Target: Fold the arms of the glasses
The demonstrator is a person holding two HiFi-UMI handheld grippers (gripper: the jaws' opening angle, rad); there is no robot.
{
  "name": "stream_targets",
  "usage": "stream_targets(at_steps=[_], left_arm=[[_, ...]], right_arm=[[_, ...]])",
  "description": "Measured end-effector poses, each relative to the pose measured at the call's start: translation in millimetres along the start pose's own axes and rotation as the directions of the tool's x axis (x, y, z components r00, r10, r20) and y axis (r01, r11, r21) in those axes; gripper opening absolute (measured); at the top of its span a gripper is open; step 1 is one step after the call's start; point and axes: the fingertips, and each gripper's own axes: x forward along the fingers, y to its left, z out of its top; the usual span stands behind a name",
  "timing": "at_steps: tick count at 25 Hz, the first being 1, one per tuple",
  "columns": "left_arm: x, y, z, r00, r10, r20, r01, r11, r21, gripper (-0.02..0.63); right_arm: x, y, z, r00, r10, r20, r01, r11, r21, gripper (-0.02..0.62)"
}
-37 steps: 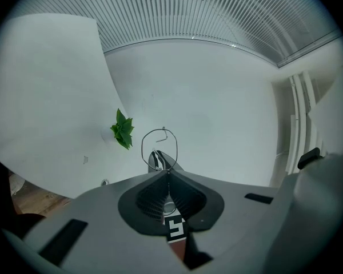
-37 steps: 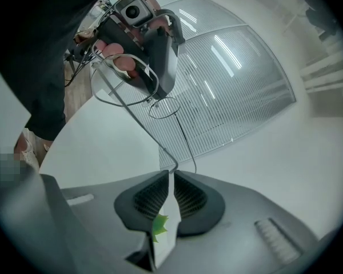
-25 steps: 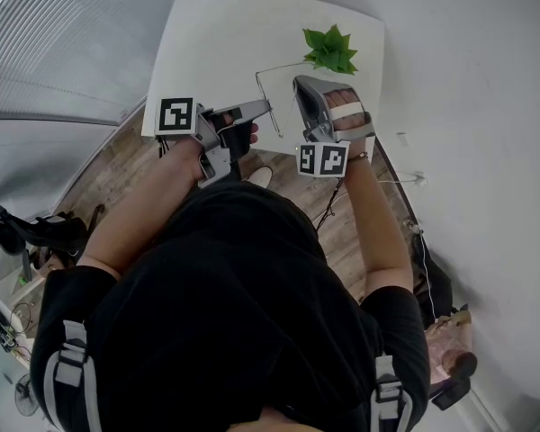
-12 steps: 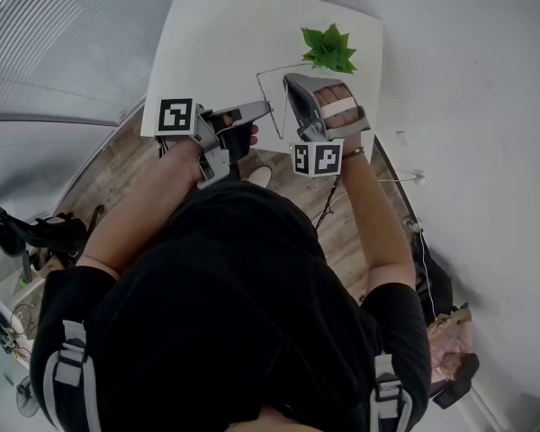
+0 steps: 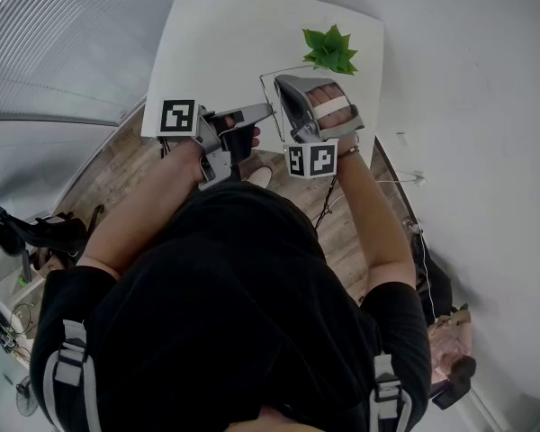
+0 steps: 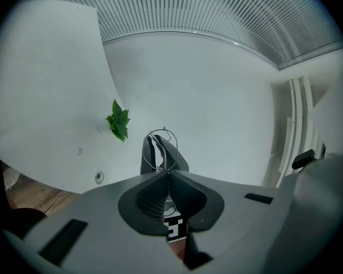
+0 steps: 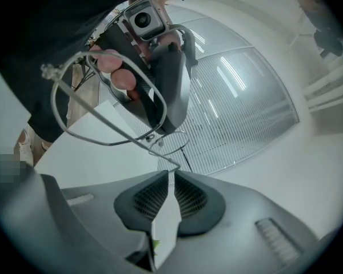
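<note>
Two tongs, both on the glasses, which are being held between them over the near part of the white worktop.

Left tongs are squeezing fully together on the thin wire frame, right beside a lens ring. In the left gripper view that ring is standing up at 12 o'clock off the tips.

Right tongs are sitting almost closed, with a sliver of gap showing between the pads. They are pinching the bent end of one arm at the very tips. In the right gripper view that arm is running straight from the tips toward 10 o'clock. It is crossing in front of the big lens ring and ending at the frame corner.

Left tongs are biting the frame at 12 o'clock from the right tips, close by. In the head view the two tools are facing each other with tips near, left one at 9 o'clock and right one at 3 o'clock.

Right hand is wrapping the right handle.

Green plant is sitting on the worktop at 1 o'clock from the right tongs, apart from the glasses. Wood floor is showing at 7 o'clock, past the worktop edge.
</note>
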Motion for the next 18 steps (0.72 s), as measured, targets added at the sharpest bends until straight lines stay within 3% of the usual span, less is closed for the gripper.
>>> stream_targets(at_steps=[18], left_arm=[[1.4,-2.9,-4.6,1.0,-0.012,-0.022,0.012,1.0,-0.011,0.014]], right_arm=[[1.2,4.7,17.1,0.998,0.025,0.053,-0.023,0.999,-0.038,0.051]])
